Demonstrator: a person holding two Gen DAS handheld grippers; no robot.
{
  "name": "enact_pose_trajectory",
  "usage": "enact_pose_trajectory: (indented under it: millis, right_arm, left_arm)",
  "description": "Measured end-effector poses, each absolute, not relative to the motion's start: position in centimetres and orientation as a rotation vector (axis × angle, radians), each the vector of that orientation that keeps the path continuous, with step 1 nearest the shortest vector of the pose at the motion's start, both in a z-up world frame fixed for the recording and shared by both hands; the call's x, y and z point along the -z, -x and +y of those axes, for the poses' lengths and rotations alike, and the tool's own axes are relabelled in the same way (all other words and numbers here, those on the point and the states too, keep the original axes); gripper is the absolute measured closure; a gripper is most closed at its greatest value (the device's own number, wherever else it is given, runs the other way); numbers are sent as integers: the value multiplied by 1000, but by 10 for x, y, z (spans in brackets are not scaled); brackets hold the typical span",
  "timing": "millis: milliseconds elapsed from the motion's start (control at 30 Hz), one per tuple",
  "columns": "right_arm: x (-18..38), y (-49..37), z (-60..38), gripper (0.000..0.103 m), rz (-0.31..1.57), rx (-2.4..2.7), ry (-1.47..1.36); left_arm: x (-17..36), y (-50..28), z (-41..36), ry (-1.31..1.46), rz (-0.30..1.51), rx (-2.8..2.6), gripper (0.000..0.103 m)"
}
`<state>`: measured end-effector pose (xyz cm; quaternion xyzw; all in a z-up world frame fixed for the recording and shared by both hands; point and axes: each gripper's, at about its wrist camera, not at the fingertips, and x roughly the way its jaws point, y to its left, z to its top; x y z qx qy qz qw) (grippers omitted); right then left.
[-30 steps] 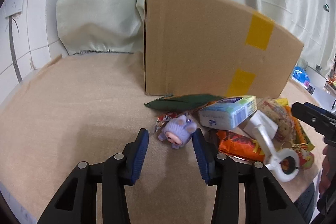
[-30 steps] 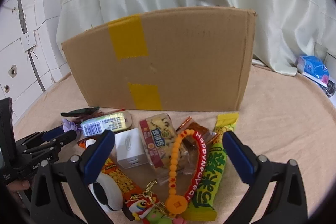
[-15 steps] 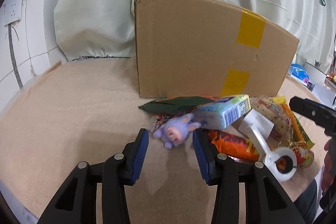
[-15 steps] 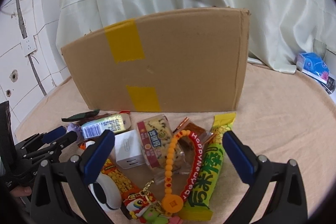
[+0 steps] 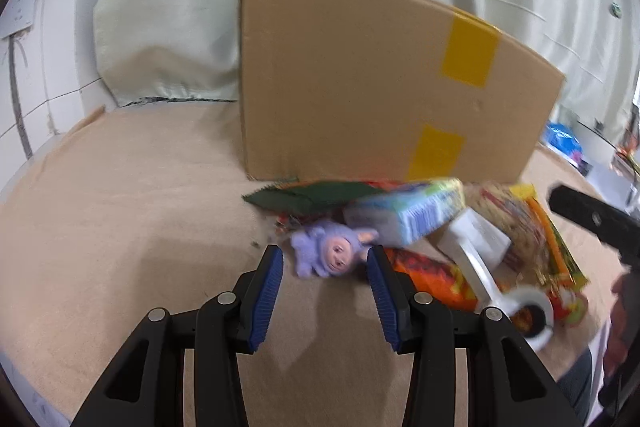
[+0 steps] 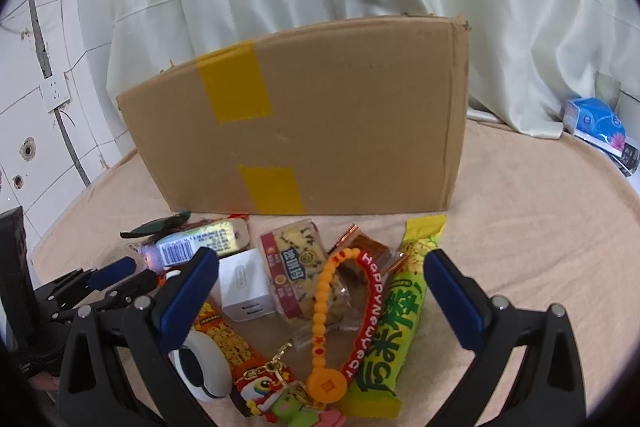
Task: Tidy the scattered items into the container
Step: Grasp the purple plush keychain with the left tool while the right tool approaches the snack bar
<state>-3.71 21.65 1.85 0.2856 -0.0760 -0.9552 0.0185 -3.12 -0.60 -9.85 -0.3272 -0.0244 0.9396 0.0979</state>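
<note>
A tall cardboard box [image 5: 380, 79] with yellow tape stands at the back of the table, also in the right wrist view [image 6: 312, 131]. A pile of items lies in front of it. My left gripper [image 5: 325, 259] is open, its jaws on either side of a small purple plush doll [image 5: 330, 253], which lies on the cloth just ahead of the tips. My right gripper [image 6: 320, 263] is open wide and empty, above a white charger [image 6: 244, 283], a cookie packet [image 6: 296, 267], an orange bead charm [image 6: 324, 347] and a green snack bar [image 6: 400, 315].
A tissue pack [image 5: 408, 215], a dark green leaf [image 5: 308, 195], an orange snack bag [image 5: 432, 279] and a white tape dispenser [image 5: 520, 307] crowd the doll's right. A blue tissue packet [image 6: 596, 123] lies far right. Curtain and tiled wall stand behind.
The purple doll has turned over and shifted slightly; my left gripper has closed in around it, still open. The right gripper has barely moved.
</note>
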Motion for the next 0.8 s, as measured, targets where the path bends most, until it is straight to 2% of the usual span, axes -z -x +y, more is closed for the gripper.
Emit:
enact_pose_trajectory:
  millis: [233, 400, 633, 700, 733, 767, 800]
  right_arm:
    - [-17, 39, 217, 0, -253, 2955, -891]
    - [-15, 42, 218, 0, -263, 2942, -907]
    - [-15, 54, 210, 0, -150, 2897, -905]
    - [-14, 58, 208, 0, -111, 2866, -913]
    - [-14, 60, 207, 0, -80, 2853, -908]
    - [-15, 61, 206, 0, -60, 2842, -896]
    - [-16, 61, 206, 1, -37, 2829, -890]
  left_arm:
    - [97, 46, 6, 1024, -100, -2748, 57]
    - [102, 55, 10, 1047, -45, -2771, 55]
    - [107, 59, 6, 1059, -50, -2763, 53]
    - [108, 56, 7, 1045, -14, -2762, 54]
    - [108, 55, 8, 1040, 2, -2763, 56]
    - [108, 52, 8, 1031, 1, -2754, 62]
    - [108, 51, 8, 1030, -4, -2746, 62]
